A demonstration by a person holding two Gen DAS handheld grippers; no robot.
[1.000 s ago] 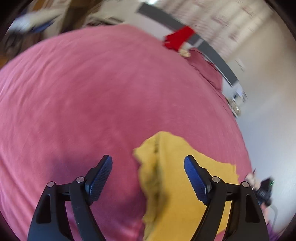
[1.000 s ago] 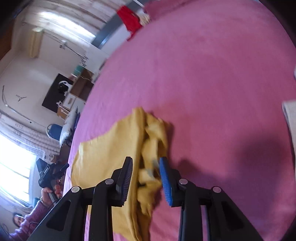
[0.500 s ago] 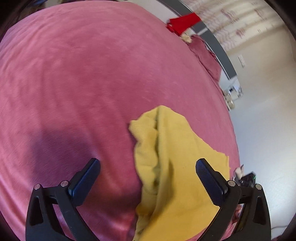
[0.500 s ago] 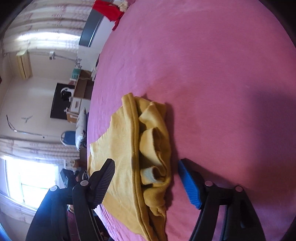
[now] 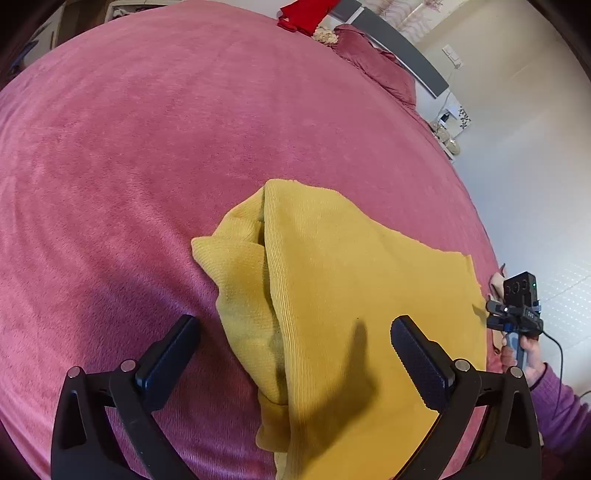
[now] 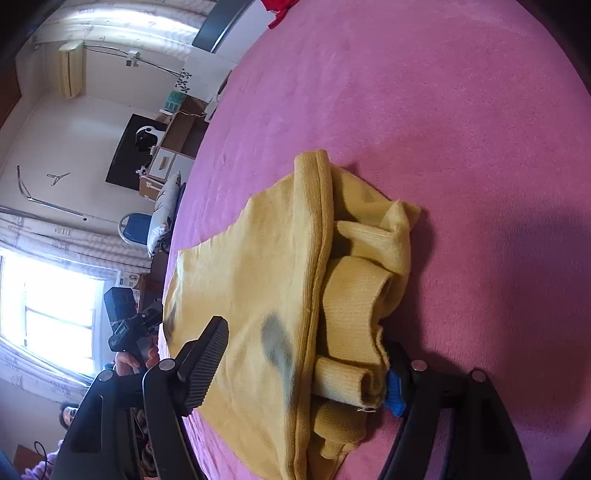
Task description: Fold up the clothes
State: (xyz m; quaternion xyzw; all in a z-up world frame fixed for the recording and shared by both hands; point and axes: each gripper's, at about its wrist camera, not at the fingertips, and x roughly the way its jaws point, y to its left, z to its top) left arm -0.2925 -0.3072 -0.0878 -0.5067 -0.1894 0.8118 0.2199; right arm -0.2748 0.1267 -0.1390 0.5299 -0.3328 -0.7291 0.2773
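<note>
At the near edge of the pink bed (image 5: 155, 140) lies the yellow knit sweater (image 5: 343, 295), flat toward 3 o'clock, its sleeve bunched at 9. A second ago the right hand-held gripper (image 6: 303, 369) pinched that sleeve; now its jaws gape, as do the left hand-held gripper (image 5: 295, 354)'s, so the fold looks freshly laid. A red garment (image 5: 306, 14) lies at 12, well apart; nothing blocks.

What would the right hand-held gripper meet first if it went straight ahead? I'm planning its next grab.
Probably the yellow sweater: the right hand-held gripper is open and its bunched sleeve folds already lie between the fingers, on the pink blanket. Depth is uncertain.
</note>
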